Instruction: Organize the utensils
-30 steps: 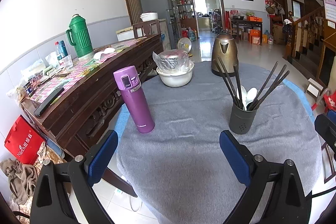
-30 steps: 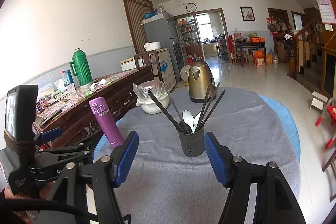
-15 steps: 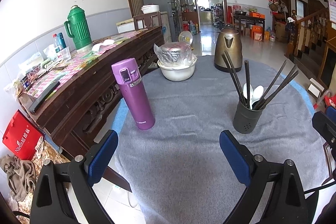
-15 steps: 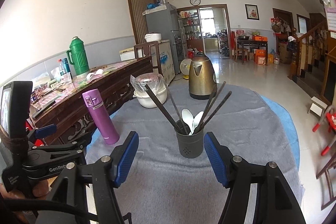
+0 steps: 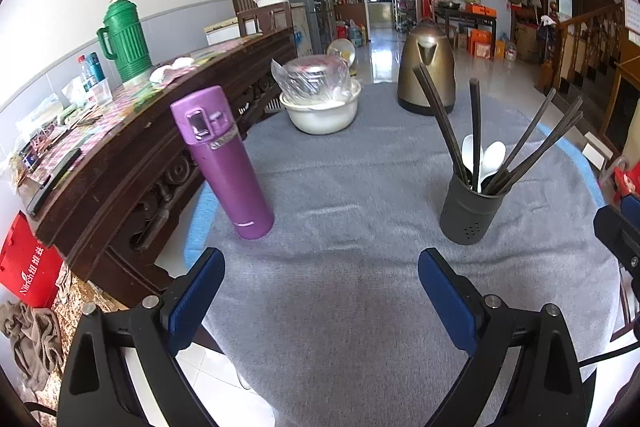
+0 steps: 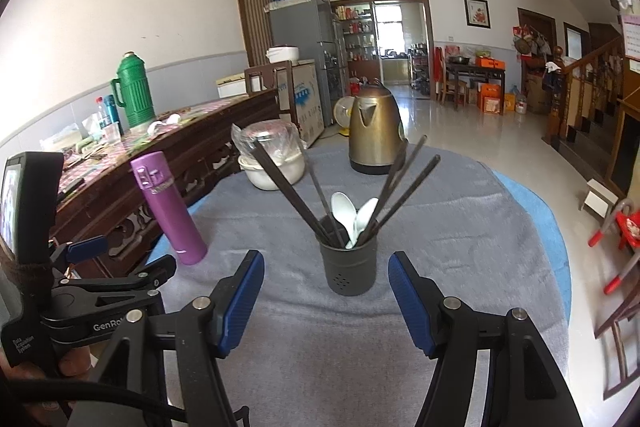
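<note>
Two spread, empty jaws on my right hand-held gripper [image 6: 326, 297] frame the utensil cup [image 6: 349, 265] dead ahead on the desk [image 6: 460, 227], chopsticks [image 6: 404, 187] fanning upward; the left hand-held gripper [image 5: 320, 293], likewise spread, sits farther off.

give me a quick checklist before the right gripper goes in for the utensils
1. Right gripper open and empty: ok.
2. Left gripper open and empty: ok.
3. Utensil holder upright on the grey cloth, centred ahead of the right fingers: ok.
4. Chopsticks and white spoons stick out above the rim, reachable: ok.
5. Purple thermos and kettle stand apart from the holder: ok.
6. Exact chopstick count: cannot tell.
</note>
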`<action>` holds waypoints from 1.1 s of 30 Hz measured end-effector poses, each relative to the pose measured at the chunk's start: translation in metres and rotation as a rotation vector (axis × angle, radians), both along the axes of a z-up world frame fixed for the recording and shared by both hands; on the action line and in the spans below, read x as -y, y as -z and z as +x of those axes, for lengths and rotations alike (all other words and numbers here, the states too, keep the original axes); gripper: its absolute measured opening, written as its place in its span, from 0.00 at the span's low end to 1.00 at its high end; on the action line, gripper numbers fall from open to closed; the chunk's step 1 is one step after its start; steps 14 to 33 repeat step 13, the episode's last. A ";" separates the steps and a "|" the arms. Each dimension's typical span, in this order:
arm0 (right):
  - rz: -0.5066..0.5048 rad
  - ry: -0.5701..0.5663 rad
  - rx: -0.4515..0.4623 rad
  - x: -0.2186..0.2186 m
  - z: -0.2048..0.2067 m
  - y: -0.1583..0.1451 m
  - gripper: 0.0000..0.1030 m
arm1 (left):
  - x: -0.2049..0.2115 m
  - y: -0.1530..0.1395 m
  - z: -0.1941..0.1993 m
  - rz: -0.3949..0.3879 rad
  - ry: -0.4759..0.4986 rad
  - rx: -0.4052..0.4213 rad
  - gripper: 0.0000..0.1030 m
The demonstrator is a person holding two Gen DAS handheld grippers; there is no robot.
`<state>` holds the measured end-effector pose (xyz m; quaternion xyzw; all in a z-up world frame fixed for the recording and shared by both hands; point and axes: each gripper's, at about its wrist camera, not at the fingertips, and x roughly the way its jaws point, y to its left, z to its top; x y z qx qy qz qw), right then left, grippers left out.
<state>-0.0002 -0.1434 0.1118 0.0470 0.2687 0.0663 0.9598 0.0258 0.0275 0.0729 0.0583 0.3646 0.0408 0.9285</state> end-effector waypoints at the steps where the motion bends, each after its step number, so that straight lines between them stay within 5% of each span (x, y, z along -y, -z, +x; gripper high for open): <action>1: 0.001 0.003 -0.004 0.002 0.002 0.001 0.66 | 0.001 0.002 0.003 -0.001 0.003 -0.006 0.94; 13: 0.005 0.102 -0.062 0.037 0.050 0.038 0.66 | 0.020 0.047 0.066 -0.053 0.071 -0.068 0.94; 33: 0.005 0.102 -0.062 0.037 0.050 0.038 0.66 | 0.020 0.047 0.066 -0.053 0.071 -0.068 0.94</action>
